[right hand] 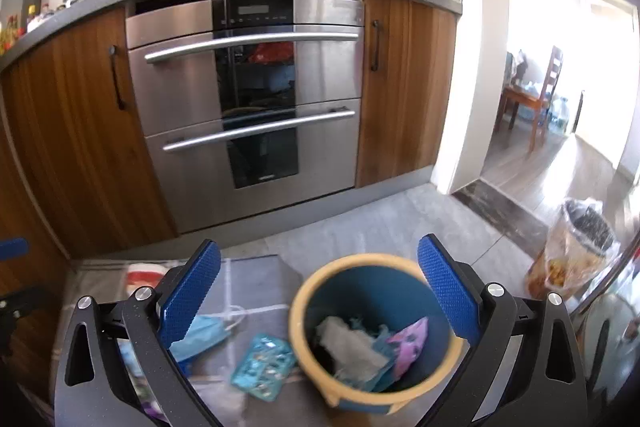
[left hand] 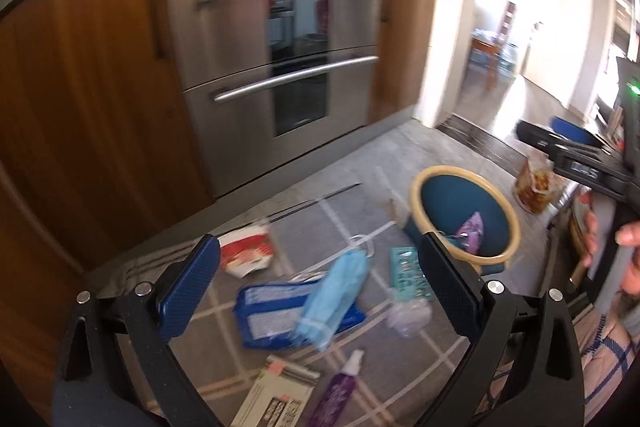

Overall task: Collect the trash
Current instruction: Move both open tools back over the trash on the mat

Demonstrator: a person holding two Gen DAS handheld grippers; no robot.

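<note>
Two grippers were seen spread wide w/ nothing between the blue pads: left gripper (left hand: 320,279) at lower centre of the left wrist view, right gripper (right hand: 319,283) at lower centre of the right wrist view.

Left wrist view: trash was scattered on a grey checked mat (left hand: 248,339) in the lower half of frame. A light-blue face mask (left hand: 332,301) was lying across a blue wipes pack (left hand: 276,315), touching it, between the fingers. A red-and-white paper cup (left hand: 248,251) was seen left of centre, just beside the left finger. A teal blister pack (left hand: 408,273) was lying near the right finger, w/ a clear crumpled plastic piece (left hand: 408,315) just below it. A purple spray bottle (left hand: 340,387) and a printed box (left hand: 276,395) were at bottom centre. The bin (left hand: 424,187), teal w/ a yellow rim, was at centre right; a purple wrapper (left hand: 472,231) was inside.

Right wrist view: bin (right hand: 304,291) was at lower centre, beneath the right finger, holding whitish crumpled paper (right hand: 352,343) and a pink wrapper (right hand: 410,347). Blister pack (right hand: 262,367) was just left of the bin; mask (right hand: 204,335) was partly hidden by the left finger. A steel oven (right hand: 248,99) filled the frame centre.
</note>
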